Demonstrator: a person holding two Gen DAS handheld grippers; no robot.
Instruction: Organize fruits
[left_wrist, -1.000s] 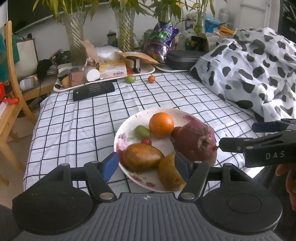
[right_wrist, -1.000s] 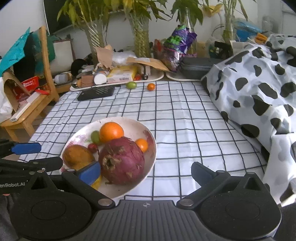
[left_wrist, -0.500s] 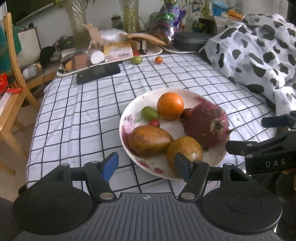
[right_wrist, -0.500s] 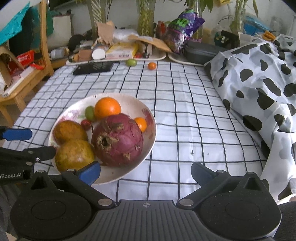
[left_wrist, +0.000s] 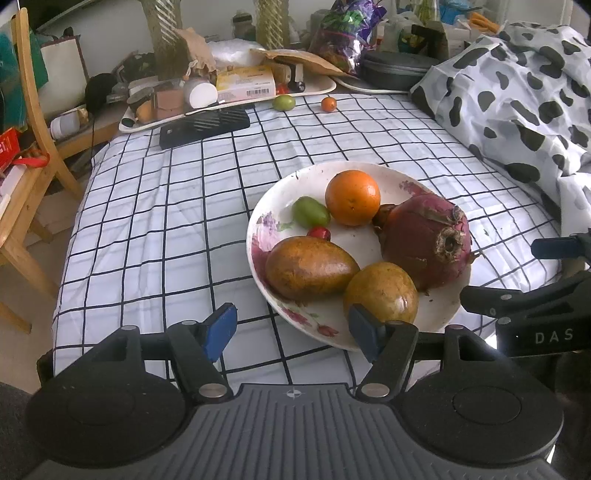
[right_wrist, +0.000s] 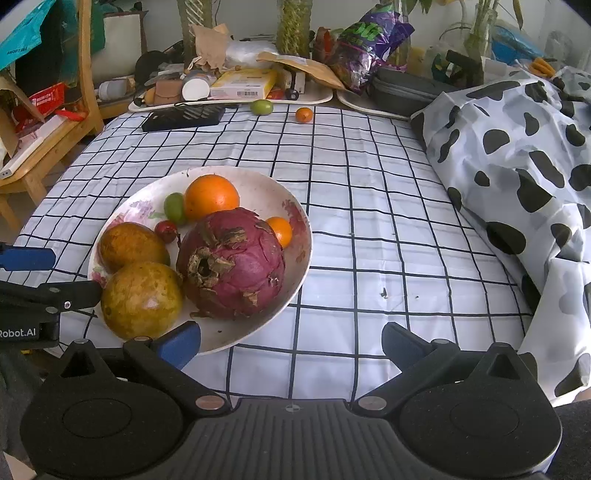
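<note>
A white flowered plate (left_wrist: 269, 221) (right_wrist: 295, 218) on the checked cloth holds an orange (left_wrist: 352, 197) (right_wrist: 211, 197), a red dragon fruit (left_wrist: 428, 242) (right_wrist: 232, 266), two brown-yellow mangoes (left_wrist: 310, 267) (right_wrist: 142, 299), a green fruit (left_wrist: 310, 212), a small red fruit (left_wrist: 318, 232) and a small orange fruit (right_wrist: 280, 230). My left gripper (left_wrist: 295, 330) stands open at the plate's near edge, nothing between its pads. My right gripper (right_wrist: 291, 345) is open too, its left fingertip (right_wrist: 179, 343) in front of the plate's rim. A loose green fruit (left_wrist: 283, 102) (right_wrist: 261, 107) and a small orange fruit (left_wrist: 328, 104) (right_wrist: 304, 115) lie at the far end.
A cluttered tray (left_wrist: 229, 99) and a black flat device (left_wrist: 205, 123) sit at the far edge. A cow-spotted cloth (left_wrist: 517, 96) (right_wrist: 517, 155) is heaped on the right. A wooden chair (left_wrist: 26, 122) stands at the left.
Both cameras have tilted downward and drawn back a little, so the plate sits higher in each view. The left gripper's fingers no longer overlap the near mango. No fruit has moved.
</note>
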